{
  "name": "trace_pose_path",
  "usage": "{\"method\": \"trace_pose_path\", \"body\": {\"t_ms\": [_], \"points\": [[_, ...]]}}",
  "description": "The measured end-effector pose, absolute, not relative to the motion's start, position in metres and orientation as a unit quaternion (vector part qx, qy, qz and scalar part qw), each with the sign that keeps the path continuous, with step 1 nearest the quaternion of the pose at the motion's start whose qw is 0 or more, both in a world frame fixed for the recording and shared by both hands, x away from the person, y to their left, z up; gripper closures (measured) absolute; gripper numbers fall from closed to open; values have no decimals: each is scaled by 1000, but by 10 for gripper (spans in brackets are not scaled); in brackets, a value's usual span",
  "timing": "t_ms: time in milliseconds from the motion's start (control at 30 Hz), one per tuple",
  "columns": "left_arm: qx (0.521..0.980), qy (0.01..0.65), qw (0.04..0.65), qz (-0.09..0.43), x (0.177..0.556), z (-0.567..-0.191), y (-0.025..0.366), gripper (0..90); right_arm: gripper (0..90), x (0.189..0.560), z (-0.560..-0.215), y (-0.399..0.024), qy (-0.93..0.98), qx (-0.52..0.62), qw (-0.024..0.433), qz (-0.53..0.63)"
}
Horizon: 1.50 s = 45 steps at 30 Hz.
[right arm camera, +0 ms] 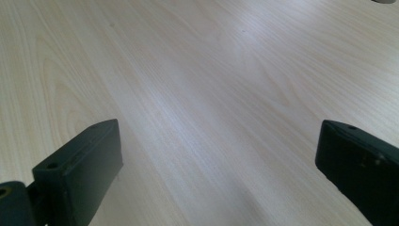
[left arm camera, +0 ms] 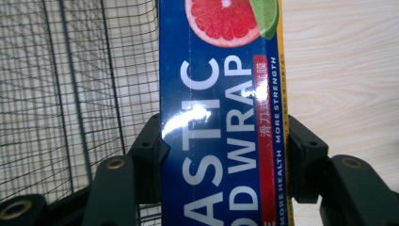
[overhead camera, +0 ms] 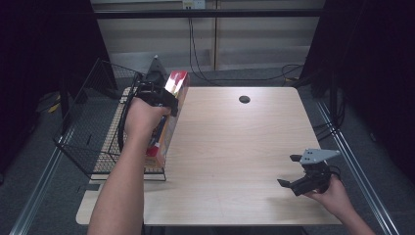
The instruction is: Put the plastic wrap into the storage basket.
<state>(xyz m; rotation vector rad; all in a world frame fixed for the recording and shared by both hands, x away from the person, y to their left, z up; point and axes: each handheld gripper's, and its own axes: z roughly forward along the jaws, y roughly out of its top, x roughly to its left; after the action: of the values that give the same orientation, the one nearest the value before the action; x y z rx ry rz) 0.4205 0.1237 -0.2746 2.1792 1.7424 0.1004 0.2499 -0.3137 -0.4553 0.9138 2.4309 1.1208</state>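
Leftmost, a black wire basket [overhead camera: 93, 132] standing at the bench's [overhead camera: 235, 161] left edge, mesh visible behind the box in the left gripper view. Next, the left hand-held gripper [overhead camera: 159, 95], clamped across the narrow width of a long plastic wrap box [overhead camera: 169, 117], pads pressing on both long edges, as seen from the left gripper view [left arm camera: 221, 155]. Box [left arm camera: 221, 117] held lengthwise above the basket's right rim and the bench edge, one end up toward the far side, the other low near the basket's near corner. Probably light for its length: thin cardboard around a roll, stiff along the long axis but easily dented on the faces by a hard squeeze. Glossy print, so likely slippery under the pads; best gripped across the short width near the middle, where the load balances and the ends cannot swing down. Gripped further toward one end, a risk of tipping. Further right, bare wood with a dark round hole [overhead camera: 244, 99]. Rightmost, the right hand-held gripper [overhead camera: 298, 171], jaws spread wide, nothing between them, low over the bench's near right corner.
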Motion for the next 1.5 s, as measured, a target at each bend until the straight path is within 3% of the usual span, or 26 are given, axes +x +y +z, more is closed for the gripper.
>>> {"method": "trace_pose_path", "body": {"t_ms": [1500], "points": [[742,649,161,48,416,-260,177,437,11,250,-455,-313,848,320,156,392]]}}
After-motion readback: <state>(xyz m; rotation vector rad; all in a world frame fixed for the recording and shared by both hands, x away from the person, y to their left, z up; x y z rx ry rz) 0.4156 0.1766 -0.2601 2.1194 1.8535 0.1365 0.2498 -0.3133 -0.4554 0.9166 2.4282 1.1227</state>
